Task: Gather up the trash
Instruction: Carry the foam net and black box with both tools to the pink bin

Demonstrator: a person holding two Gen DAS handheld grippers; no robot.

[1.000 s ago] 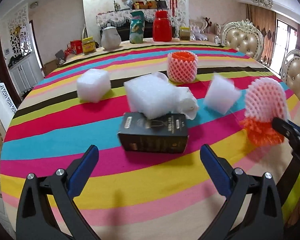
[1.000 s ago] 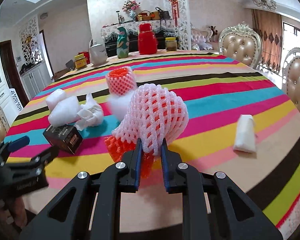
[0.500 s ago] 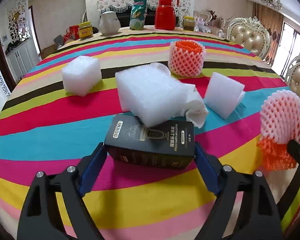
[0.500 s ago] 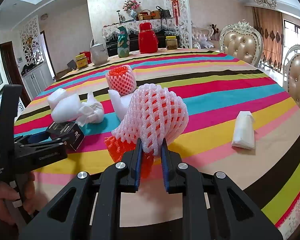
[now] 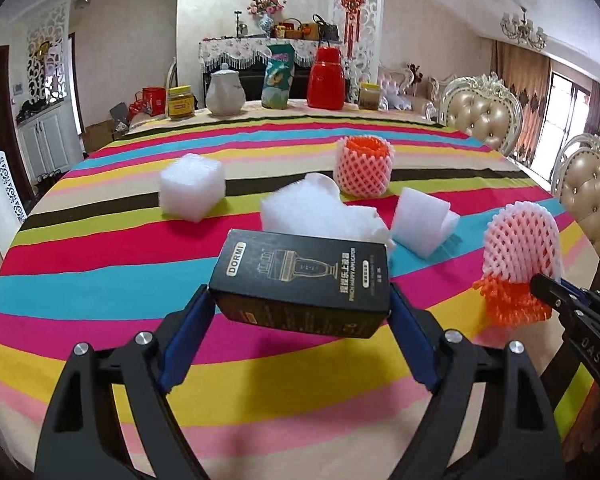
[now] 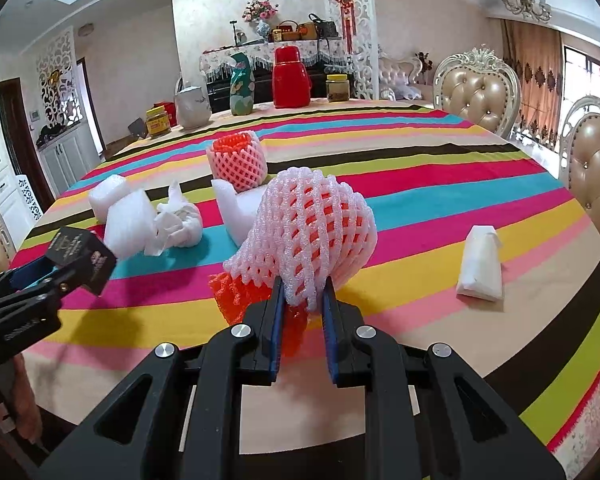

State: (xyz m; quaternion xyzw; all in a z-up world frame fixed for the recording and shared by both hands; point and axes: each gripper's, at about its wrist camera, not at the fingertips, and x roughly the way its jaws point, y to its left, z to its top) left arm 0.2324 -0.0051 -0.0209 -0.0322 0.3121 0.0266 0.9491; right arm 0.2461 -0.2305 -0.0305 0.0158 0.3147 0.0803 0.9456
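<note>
My left gripper [image 5: 300, 300] is shut on a black cardboard box [image 5: 304, 276], its blue pads pressing the box's two ends. The box hangs tilted just above the striped tablecloth [image 5: 100, 280], as the right wrist view also shows for the box [image 6: 80, 258]. My right gripper [image 6: 303, 286] is shut on a pink-white foam fruit net [image 6: 312, 228] with an orange net [image 6: 236, 288] bunched under it. On the table lie a white foam cube [image 5: 192, 188], a crumpled foam sheet [image 5: 316, 212], a folded foam piece [image 5: 420, 224] and another fruit net [image 5: 364, 168].
A white folded packet [image 6: 480, 266] lies at the right of the table. At the far edge stand a red flask [image 5: 326, 80], a patterned vase [image 5: 278, 76], a white jug [image 5: 224, 94] and jars. Padded chairs [image 5: 480, 120] stand along the right side.
My left gripper moved up to the black box, closed on its ends and lifted it off the cloth. The right gripper with its nets stayed put.
</note>
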